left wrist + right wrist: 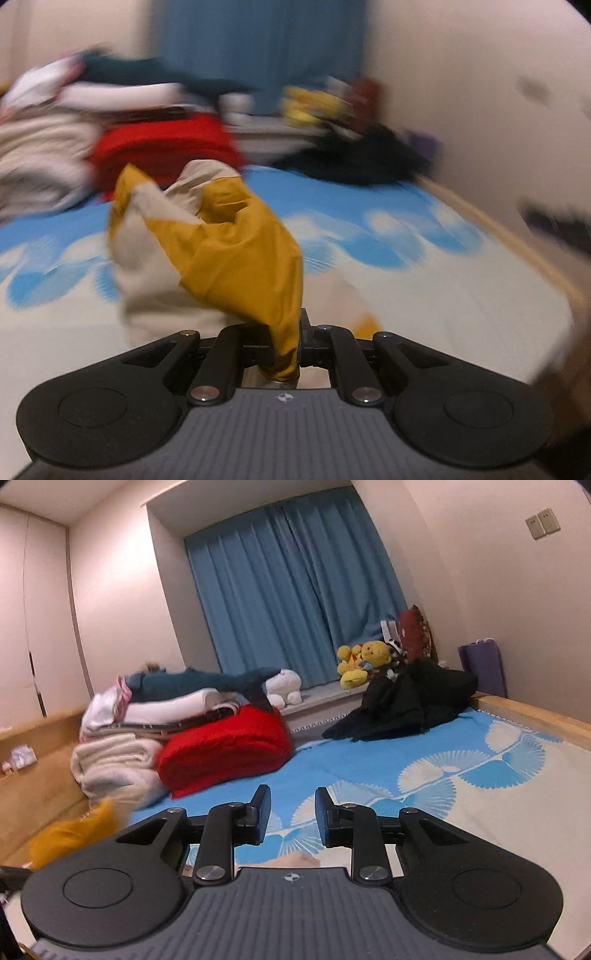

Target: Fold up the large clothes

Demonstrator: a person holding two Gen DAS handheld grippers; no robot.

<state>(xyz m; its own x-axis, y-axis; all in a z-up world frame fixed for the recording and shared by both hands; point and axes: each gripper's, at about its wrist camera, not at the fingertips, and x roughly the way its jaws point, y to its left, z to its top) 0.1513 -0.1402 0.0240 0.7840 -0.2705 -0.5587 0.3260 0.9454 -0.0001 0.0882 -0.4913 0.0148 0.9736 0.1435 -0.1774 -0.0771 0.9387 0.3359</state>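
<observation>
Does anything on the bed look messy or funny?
Yes. The black clothes lie in a crumpled heap at the far end of the blue-and-white bedspread, unlike the folded red blanket. The mustard-and-cream garment hangs bunched from the left gripper.

Pinched in the left jaws, the garment [221, 243] is mustard yellow with cream panels. Ahead of the right jaws the bed sheet [461, 771] is sky blue and cream, printed with white fan shapes. Beyond lie a red blanket [225, 749], cream towels [110, 764], black clothes [410, 701], a yellow plush [365, 661] and blue curtains [291, 587].
</observation>
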